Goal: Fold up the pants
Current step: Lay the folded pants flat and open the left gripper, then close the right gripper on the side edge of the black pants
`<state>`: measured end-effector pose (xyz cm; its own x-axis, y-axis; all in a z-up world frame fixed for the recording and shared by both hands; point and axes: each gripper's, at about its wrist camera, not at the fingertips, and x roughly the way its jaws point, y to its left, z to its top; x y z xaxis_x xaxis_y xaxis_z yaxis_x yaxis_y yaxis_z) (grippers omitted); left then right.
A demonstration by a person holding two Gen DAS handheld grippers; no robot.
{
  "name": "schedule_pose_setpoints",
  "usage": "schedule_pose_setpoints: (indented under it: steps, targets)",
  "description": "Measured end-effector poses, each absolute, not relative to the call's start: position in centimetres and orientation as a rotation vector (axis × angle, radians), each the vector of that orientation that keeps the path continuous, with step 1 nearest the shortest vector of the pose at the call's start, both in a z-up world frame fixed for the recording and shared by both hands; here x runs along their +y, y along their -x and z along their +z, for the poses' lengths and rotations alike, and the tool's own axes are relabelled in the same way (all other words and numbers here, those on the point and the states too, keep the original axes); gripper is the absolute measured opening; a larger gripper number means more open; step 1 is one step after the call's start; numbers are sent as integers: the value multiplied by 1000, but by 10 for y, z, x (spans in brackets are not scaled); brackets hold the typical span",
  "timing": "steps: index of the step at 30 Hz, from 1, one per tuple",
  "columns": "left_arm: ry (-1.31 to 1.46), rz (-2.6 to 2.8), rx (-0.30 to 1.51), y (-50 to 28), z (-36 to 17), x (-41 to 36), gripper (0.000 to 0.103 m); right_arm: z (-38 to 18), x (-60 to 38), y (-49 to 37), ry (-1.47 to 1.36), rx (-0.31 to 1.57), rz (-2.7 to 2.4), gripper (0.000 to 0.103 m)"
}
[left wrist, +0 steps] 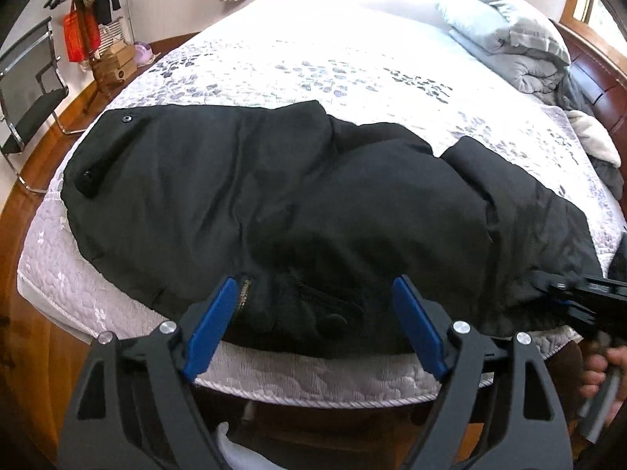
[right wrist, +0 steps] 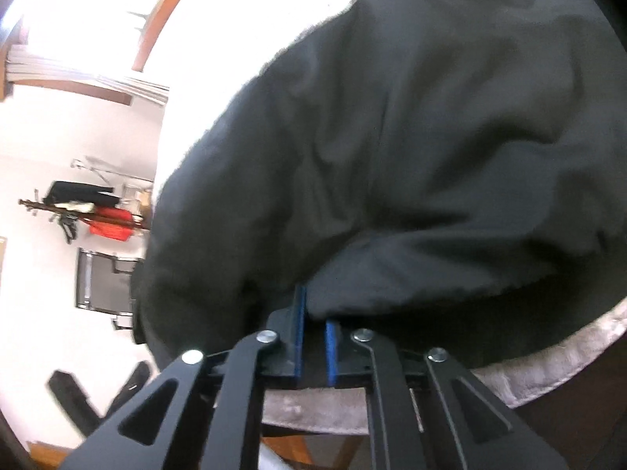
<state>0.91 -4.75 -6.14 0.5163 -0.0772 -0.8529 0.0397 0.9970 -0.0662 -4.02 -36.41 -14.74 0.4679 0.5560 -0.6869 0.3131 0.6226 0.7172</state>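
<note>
The black pants [left wrist: 298, 203] are spread across the bed [left wrist: 313, 58], filling mid-frame. A hem fold is pinched by the right gripper [right wrist: 313, 325]; the left gripper [left wrist: 317, 313] is held spread at the lower edge. The thick fabric could be dragged askew if lifted one-sidedly.

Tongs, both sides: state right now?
Left tongs: open, poised over the black pants, gripping nothing.
Right tongs: shut on the pants' edge.

One pants [left wrist: 274, 196], two tongs [left wrist: 317, 305] [right wrist: 313, 313], one chair [left wrist: 27, 98]
</note>
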Motion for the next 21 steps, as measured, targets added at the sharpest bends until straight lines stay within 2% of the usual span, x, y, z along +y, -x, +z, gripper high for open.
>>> schedule_pose_setpoints:
  steps: [6, 9, 12, 16, 21]
  targets:
    - [-2, -58, 1012, -26, -74, -62, 81, -122, -387, 61, -845, 1116, 189, 6]
    - [-65, -49, 1034, -39, -91, -77, 81, -140, -379, 54, -798, 1190, 170, 7]
    - [-81, -32, 1065, -50, -105, -83, 82, -156, -382, 50, -802, 1225, 168, 13]
    - [-85, -41, 1070, -50, -101, -81, 81, -137, -413, 69, -772, 1177, 153, 42]
    - [-63, -58, 1057, -40, -88, -78, 81, -125, -492, 112, -892, 1087, -27, 51]
